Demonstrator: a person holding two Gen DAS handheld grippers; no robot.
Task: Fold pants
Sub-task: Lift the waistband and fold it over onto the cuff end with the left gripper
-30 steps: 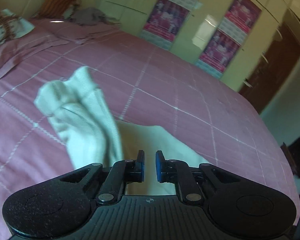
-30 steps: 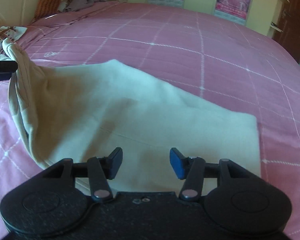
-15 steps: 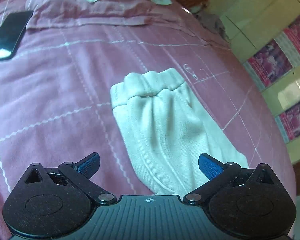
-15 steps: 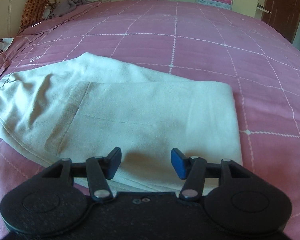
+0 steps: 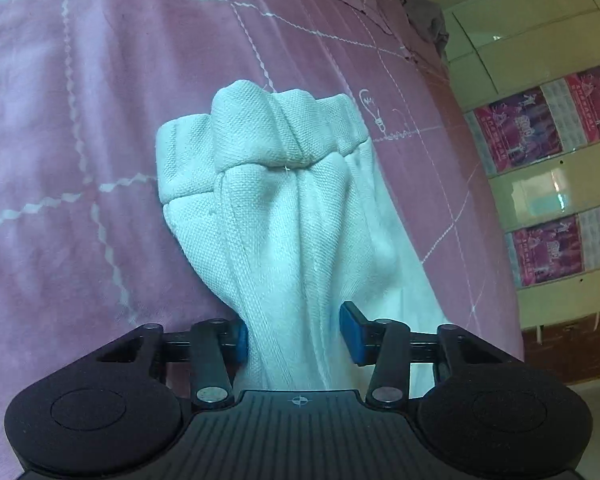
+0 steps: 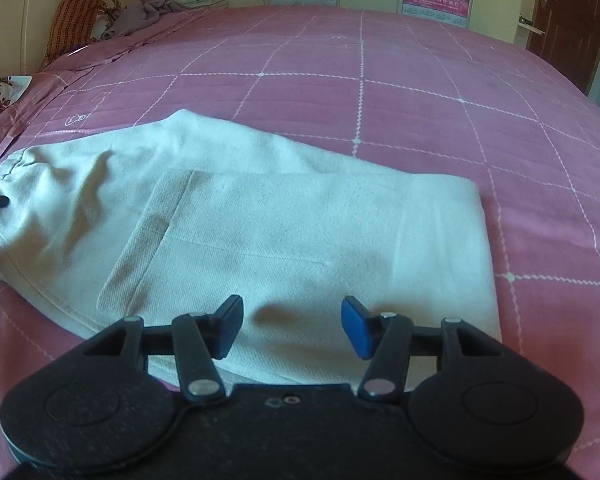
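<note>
The cream-white woven cotton pants (image 6: 284, 232) lie partly folded on the pink quilted bed (image 6: 400, 92) with its white stitched grid. The left hand-held gripper (image 5: 294, 334) has just been closing its jaws around the bunched fabric near the gathered elastic waistband (image 5: 276, 132), and the blue pads (image 5: 350, 332) press the cloth from both sides (the left pad is mostly buried in it). The right hand-held gripper (image 6: 292, 326) hovers over the flat folded end, jaws apart, holding nothing.
</note>
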